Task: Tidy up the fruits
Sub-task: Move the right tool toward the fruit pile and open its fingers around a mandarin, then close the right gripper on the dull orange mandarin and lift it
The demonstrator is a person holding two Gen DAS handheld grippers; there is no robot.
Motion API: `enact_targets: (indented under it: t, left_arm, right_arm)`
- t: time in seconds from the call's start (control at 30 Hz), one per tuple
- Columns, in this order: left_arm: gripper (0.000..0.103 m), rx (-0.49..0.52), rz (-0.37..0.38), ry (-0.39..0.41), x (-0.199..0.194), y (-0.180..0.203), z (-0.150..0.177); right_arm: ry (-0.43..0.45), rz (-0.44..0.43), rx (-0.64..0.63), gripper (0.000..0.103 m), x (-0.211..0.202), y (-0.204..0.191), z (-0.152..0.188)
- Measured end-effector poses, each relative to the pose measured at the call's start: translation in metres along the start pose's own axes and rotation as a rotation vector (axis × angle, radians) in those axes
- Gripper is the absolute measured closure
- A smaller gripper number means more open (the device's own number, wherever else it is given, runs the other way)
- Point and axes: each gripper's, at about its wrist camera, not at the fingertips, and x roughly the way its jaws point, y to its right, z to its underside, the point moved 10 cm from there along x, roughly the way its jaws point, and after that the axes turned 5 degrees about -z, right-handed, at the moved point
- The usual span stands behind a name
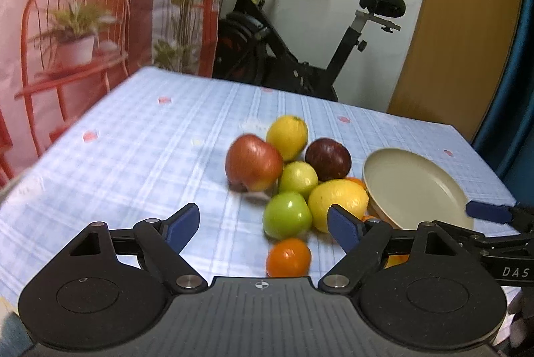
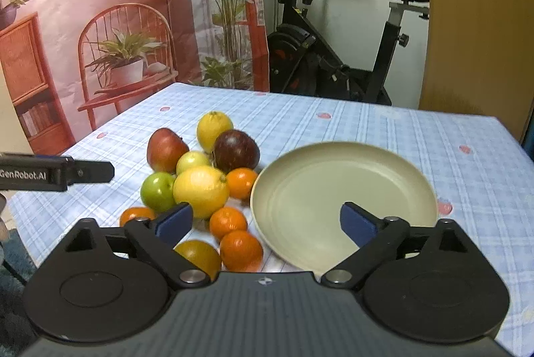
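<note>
I hold my left gripper (image 1: 263, 225) tilted down over the table (image 1: 133, 140), jaws wide and empty, above the fruit pile (image 1: 293, 176) mid-table. My right gripper (image 2: 267, 221), also wide and empty, hovers over the pile's near fruits and the plate (image 2: 333, 176) toward the right edge.

Desk (image 2: 383, 130): covered edge to edge by a pale blue checked cloth with small pink spots.
Plate (image 2: 414, 186): cream, empty, sitting flat on the cloth at the right of the fruit.
Fruit pile: bunched just left of the plate, pieces touching.
Back of pile: a lemon (image 2: 213, 128), a red apple (image 2: 166, 150), a dark red apple (image 2: 236, 150).
Middle: a pale green fruit (image 2: 192, 160), a green apple (image 2: 157, 191), a big lemon (image 2: 201, 191), an orange (image 2: 241, 182) close by the plate rim.
Front: more oranges (image 2: 241, 250), plus a yellow-brown fruit (image 2: 199, 253), partly hidden.
</note>
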Motion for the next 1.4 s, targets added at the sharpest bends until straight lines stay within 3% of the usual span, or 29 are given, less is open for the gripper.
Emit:
enact_targets:
  t: [0.23, 0.33, 0.6, 0.83, 0.97, 1.2, 1.4]
  left_arm:
    - [0.020, 0.019, 0.007, 0.002, 0.003, 0.003, 0.000]
    - [0.025, 0.020, 0.010, 0.009, 0.003, 0.004, 0.000]
    - [0.043, 0.022, 0.009, 0.024, 0.000, 0.001, -0.001]
    - [0.047, 0.054, 0.046, 0.018, 0.000, 0.011, 0.002]
    - [0.047, 0.068, 0.069, 0.010, 0.000, 0.016, 0.005]
    - [0.047, 0.062, 0.100, -0.003, 0.002, 0.019, 0.009]
    - [0.048, 0.065, 0.139, -0.051, 0.006, 0.026, 0.016]
  right_arm:
    - [0.001, -0.007, 0.030, 0.034, 0.000, 0.003, 0.002]
    - [-0.008, -0.014, 0.028, 0.047, 0.002, 0.002, 0.005]
    - [-0.027, -0.091, -0.021, 0.051, 0.005, -0.020, 0.010]
    - [-0.036, -0.121, -0.056, 0.055, 0.007, -0.030, 0.012]
    - [-0.066, -0.127, -0.117, 0.067, 0.010, -0.041, 0.018]
    - [-0.095, -0.154, -0.222, 0.067, 0.017, -0.058, 0.030]
    - [-0.148, -0.146, -0.212, 0.067, 0.026, -0.055, 0.040]
